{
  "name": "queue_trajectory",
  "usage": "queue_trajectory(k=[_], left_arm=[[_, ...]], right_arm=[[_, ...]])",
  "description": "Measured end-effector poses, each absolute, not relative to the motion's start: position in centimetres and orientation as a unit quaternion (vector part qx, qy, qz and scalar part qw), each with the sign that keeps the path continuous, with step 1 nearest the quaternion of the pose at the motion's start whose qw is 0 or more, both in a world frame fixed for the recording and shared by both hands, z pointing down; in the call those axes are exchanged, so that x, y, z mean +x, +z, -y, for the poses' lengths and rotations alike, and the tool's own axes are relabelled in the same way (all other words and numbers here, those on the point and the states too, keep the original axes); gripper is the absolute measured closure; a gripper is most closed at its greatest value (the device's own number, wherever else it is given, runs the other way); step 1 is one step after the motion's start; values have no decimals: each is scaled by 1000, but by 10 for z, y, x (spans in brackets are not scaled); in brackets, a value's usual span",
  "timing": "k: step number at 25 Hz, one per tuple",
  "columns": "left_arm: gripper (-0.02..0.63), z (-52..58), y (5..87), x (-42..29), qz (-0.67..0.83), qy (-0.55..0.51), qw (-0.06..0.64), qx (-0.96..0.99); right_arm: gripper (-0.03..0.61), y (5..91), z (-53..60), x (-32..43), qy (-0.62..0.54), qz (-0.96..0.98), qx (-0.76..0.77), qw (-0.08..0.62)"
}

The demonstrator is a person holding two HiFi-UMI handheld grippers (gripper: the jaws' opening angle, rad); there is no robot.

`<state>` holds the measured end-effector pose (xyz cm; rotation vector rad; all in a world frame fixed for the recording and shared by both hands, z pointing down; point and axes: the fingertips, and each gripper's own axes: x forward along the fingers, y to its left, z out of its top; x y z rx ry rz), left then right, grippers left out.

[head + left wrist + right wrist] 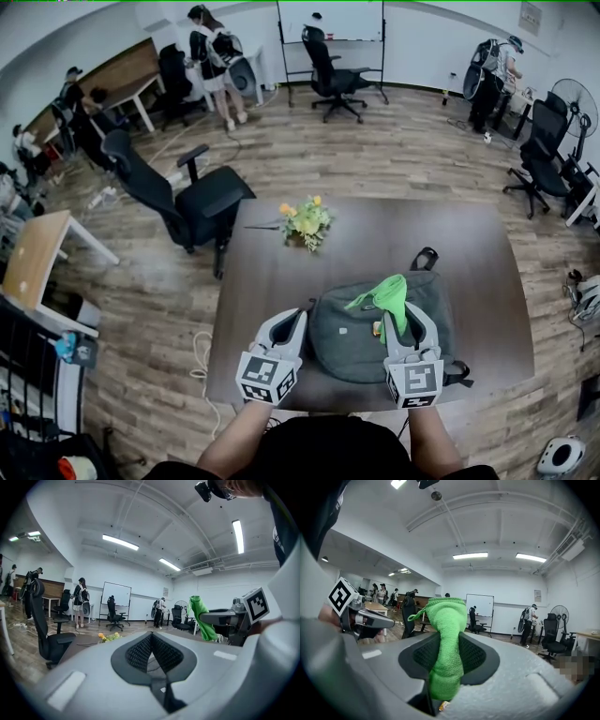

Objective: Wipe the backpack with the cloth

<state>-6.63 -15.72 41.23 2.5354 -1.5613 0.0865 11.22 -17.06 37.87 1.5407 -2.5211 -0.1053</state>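
Right tool [450,657] grips green cloth [446,616]

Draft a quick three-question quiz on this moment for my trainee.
1. True or false: the right gripper is shut on the green microfibre cloth.
2. The dark grey fabric backpack lies on: A the dark brown table; B an office chair; C the floor.
3. Fill in: the left gripper holds ____.
Key: 1 true; 2 A; 3 nothing.
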Motion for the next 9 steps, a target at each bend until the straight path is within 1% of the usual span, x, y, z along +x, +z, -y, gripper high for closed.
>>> queue_trajectory(k=[9], left_arm=[[595,158,413,-63,519,39,80,850]], right_arm=[[466,378,173,114,-35,847,522,90]])
